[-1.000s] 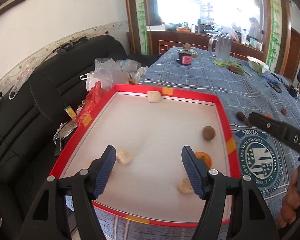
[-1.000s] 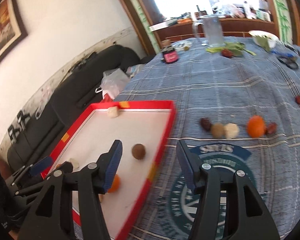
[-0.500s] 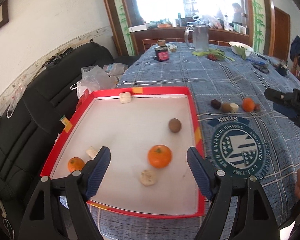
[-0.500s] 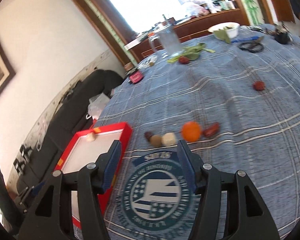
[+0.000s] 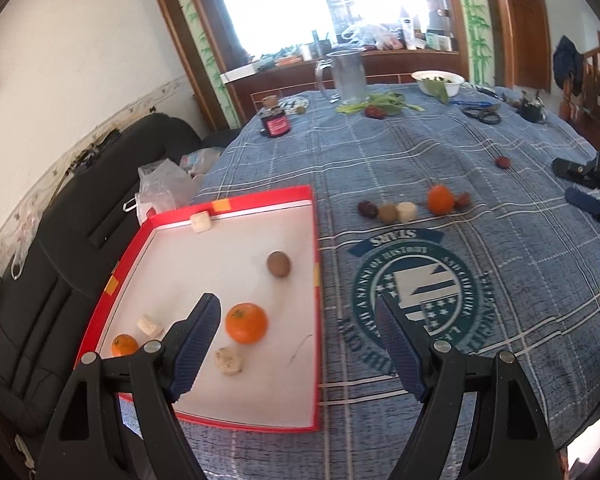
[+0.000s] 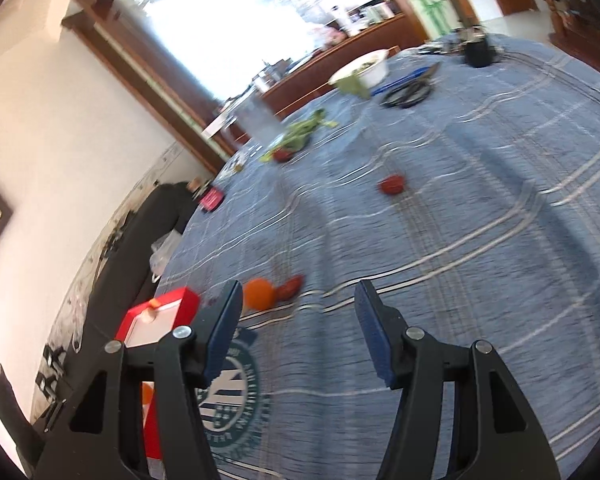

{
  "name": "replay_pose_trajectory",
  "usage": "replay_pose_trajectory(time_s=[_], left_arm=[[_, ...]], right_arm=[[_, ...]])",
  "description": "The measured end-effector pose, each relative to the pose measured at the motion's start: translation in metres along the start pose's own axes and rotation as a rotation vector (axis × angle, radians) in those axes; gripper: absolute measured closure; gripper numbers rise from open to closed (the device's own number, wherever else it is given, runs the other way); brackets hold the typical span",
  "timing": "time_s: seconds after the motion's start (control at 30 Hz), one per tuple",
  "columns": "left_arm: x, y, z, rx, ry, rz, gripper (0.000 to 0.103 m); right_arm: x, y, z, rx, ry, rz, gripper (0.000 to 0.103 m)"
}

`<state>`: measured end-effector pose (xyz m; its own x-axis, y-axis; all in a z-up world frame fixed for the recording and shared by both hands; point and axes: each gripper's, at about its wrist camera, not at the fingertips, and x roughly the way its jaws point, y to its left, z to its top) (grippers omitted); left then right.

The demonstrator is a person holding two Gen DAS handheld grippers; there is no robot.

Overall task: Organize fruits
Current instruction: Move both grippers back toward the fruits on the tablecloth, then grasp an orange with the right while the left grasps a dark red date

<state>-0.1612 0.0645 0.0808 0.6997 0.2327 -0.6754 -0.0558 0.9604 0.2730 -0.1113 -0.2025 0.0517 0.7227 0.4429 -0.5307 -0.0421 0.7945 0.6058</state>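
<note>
A red-rimmed white tray (image 5: 314, 240) lies at the table's left edge. In it are a large orange (image 5: 246, 322), a small orange (image 5: 124, 345), a brown kiwi (image 5: 278, 264) and three pale banana slices. My left gripper (image 5: 300, 344) is open and empty above the tray's near right part. On the cloth right of the tray lies a row: a dark fruit (image 5: 367, 209), a kiwi (image 5: 388, 213), a banana slice (image 5: 406, 212), an orange (image 5: 440, 199) and a red fruit (image 5: 462, 200). My right gripper (image 6: 298, 336) is open and empty above the cloth, just right of that orange (image 6: 260, 293).
A lone red fruit (image 5: 503, 162) lies further right on the blue checked tablecloth (image 5: 380, 152). A glass jug (image 5: 346, 76), a dark jar (image 5: 275, 122), greens, a white bowl (image 5: 438, 80) and scissors stand at the far end. A black sofa (image 5: 60, 240) with plastic bags is left of the table.
Both grippers have swung right. The left has pulled back from the tray, which now shows whole. The right has moved from the tray edge to beyond the fruit row.
</note>
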Motion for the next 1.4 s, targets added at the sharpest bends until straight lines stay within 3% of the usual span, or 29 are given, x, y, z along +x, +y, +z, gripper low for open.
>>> replay_pose_trajectory(time_s=[0.27, 0.43, 0.7, 1.03, 1.4], left_arm=[[0.004, -0.029, 0.004, 0.038, 0.008, -0.030, 0.023], [0.009, -0.039, 0.005, 0.060, 0.017, -0.054, 0.023], [0.016, -0.012, 0.003, -0.004, 0.027, -0.048, 0.023], [0.023, 0.000, -0.005, -0.041, 0.048, -0.082, 0.023], [0.031, -0.006, 0.006, -0.036, 0.052, -0.081, 0.023]], right_arm=[[-0.035, -0.059, 0.022, 0.103, -0.024, -0.045, 0.043], [-0.038, -0.062, 0.027, 0.088, 0.001, -0.061, 0.043], [-0.005, -0.020, 0.023, -0.024, 0.102, -0.036, 0.043], [0.079, 0.062, 0.011, -0.253, 0.249, -0.025, 0.043], [0.133, 0.074, 0.011, -0.321, 0.330, -0.030, 0.043]])
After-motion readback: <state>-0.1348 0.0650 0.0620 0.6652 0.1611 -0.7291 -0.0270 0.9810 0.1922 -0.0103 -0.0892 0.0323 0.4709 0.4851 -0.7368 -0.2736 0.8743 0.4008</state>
